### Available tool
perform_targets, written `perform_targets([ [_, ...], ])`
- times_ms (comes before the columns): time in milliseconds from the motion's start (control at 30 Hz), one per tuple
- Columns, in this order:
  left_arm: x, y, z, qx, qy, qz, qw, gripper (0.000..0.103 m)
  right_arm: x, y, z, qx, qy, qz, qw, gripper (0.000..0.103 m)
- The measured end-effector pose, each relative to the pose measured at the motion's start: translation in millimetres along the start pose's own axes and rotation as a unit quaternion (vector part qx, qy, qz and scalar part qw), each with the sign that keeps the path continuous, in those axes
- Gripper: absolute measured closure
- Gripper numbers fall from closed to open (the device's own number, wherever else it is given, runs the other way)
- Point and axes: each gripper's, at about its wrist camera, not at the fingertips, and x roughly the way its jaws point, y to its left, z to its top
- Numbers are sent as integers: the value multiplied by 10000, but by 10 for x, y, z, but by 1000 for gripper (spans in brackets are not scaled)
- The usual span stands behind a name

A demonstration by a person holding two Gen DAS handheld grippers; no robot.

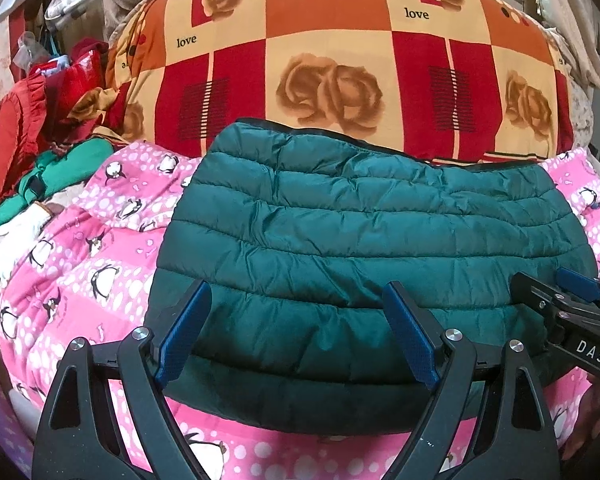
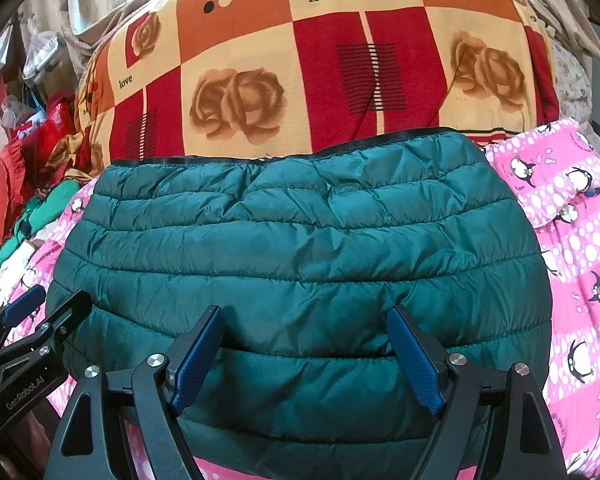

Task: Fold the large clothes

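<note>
Both my grippers hang released over a folded teal puffer jacket on the bed.

My left gripper [image 1: 298, 332] has its blue pads [image 1: 185, 334] spread wide with nothing pinched between them, poised above the jacket's near left part. My right gripper [image 2: 306, 356] is likewise spread and grasps nothing, over the near right part; each shows at the edge of the other's view. The jacket [image 1: 364, 236] lies folded into a compact quilted block, a dark-trimmed edge at its far side. It rests on a pink penguin-print quilt [image 1: 100, 264]. Behind it, touching its far edge, rises a bulky checked comforter [image 1: 332, 52] with roses and the word "love". To the left sits a pile of green and red clothes [image 1: 52, 160].
</note>
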Motion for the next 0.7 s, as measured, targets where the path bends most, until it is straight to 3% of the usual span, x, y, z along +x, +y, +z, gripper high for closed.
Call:
perform_targets([
  [700, 94, 19, 34, -123, 149, -123, 9997, 16, 45, 6, 54, -53, 22, -23, 10000, 22],
])
